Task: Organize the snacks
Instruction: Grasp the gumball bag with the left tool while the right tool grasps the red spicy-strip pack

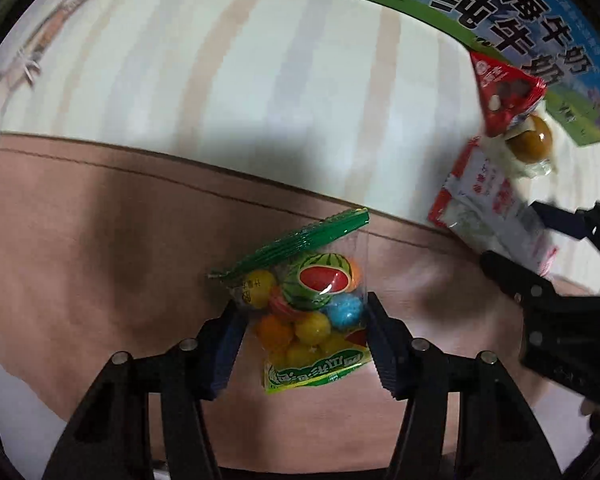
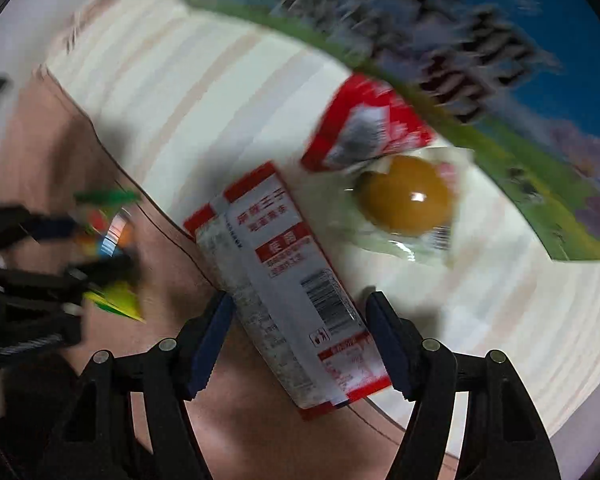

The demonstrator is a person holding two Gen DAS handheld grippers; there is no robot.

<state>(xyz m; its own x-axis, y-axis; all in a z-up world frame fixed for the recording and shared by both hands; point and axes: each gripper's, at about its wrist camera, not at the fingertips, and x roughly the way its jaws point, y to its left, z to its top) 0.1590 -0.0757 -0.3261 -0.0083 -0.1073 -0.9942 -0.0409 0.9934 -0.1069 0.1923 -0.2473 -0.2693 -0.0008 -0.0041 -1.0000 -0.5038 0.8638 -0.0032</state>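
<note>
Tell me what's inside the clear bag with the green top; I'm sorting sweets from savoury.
The clear bag shows round candy balls: yellow, orange, blue, watermelon-striped. Its printed label and the left gripper cover the rest.
</note>
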